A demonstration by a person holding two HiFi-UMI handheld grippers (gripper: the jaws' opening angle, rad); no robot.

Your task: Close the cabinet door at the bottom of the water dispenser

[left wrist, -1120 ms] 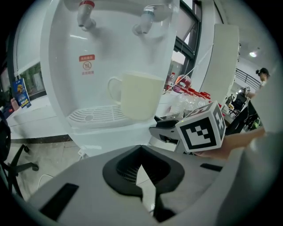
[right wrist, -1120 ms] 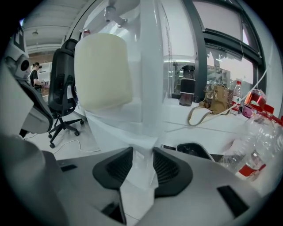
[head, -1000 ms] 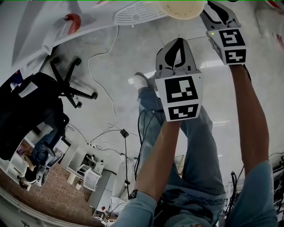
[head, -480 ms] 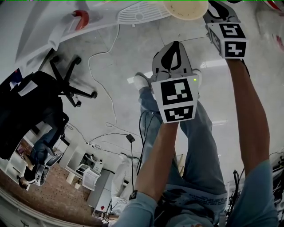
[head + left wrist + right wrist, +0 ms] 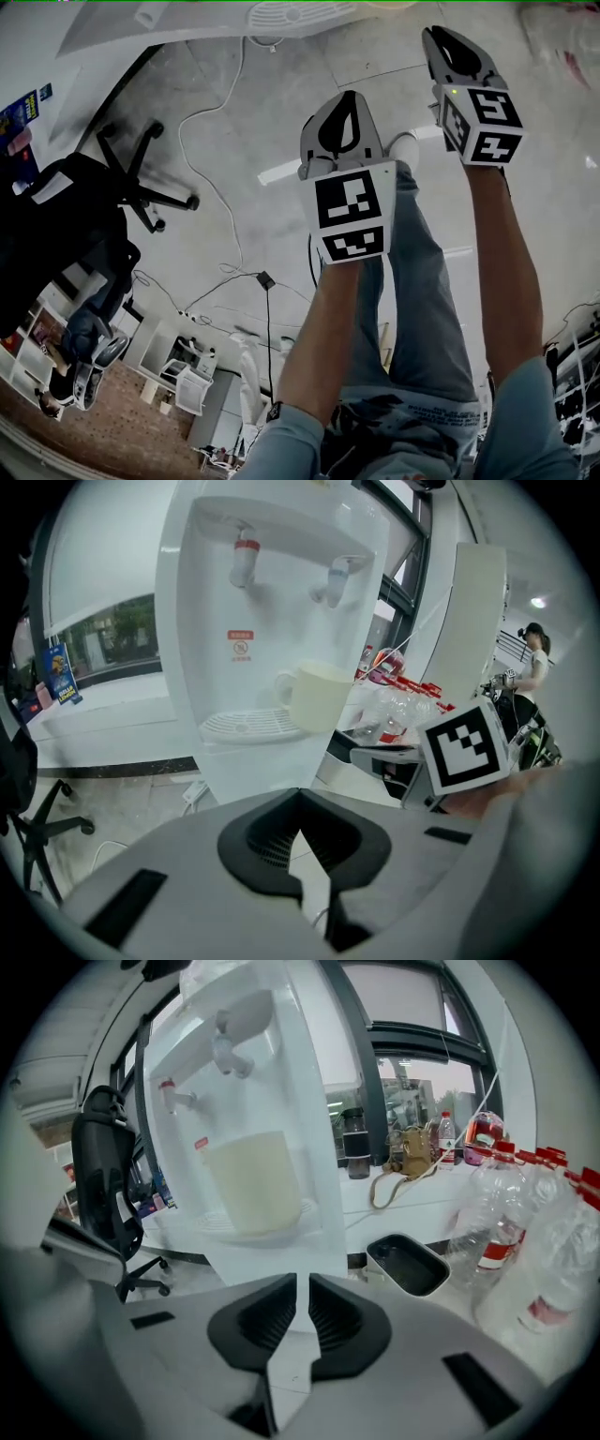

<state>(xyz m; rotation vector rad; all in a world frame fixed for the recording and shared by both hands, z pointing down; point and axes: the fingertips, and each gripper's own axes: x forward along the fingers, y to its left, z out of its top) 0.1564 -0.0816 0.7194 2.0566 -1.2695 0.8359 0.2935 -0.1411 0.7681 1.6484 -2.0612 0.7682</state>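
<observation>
Jaws of the left gripper point(image 5: 300, 799) meet at their tips, empty; on the right gripper point(image 5: 302, 1288) they have just been closing to a narrow slit, nothing between. Both face the tall white plastic water dispenser point(image 5: 272, 611); its bottom cabinet door is hidden.

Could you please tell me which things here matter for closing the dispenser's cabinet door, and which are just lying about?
For the job:
water dispenser, whose cabinet door isn't in view.

Just lying about:
cup on its drip tray; office chair; plastic bottles; black tray.
</observation>
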